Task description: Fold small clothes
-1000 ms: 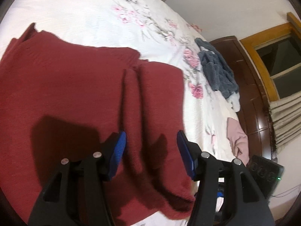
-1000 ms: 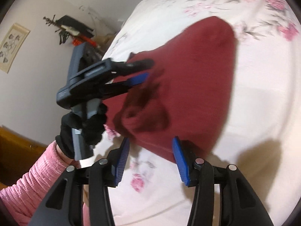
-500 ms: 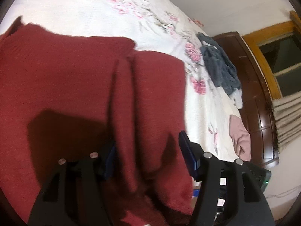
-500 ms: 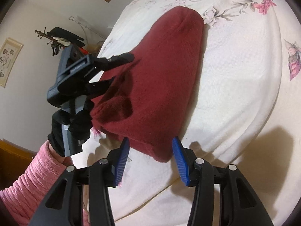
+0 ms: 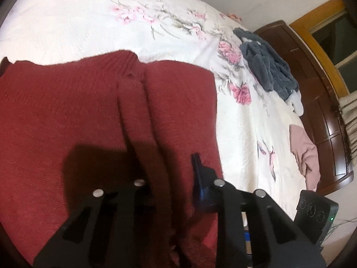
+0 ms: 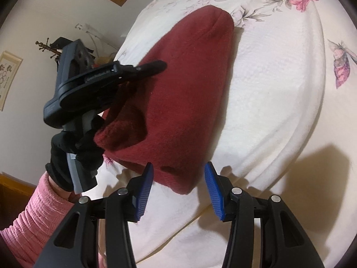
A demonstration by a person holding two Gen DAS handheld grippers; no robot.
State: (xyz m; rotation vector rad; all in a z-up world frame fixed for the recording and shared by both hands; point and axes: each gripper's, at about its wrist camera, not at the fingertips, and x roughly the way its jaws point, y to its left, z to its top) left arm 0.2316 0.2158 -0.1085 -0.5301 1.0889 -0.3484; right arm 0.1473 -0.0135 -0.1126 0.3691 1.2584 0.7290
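A dark red knitted sweater lies partly folded on the white quilted bedspread with pink flowers. The left gripper is pushed into a raised pleat of the sweater near its close edge; one blue-padded finger shows on one side of the pleat, the other is buried in the knit, so the claw looks closed down on that fold. From the right wrist view the left gripper sits over the same bunched cloth. The right gripper hangs with its blue pads apart, astride the nearest corner of the sweater and gripping nothing.

The risk, as I judge it, is in the uneven hold: the left claw has only a ridge of loose knit, so a lift may drag one layer and leave the one beneath, skewing the fold. If the right gripper closes short of the corner, the hem will sag. Beyond the sweater, a grey fleecy garment and a dusty pink garment wait.
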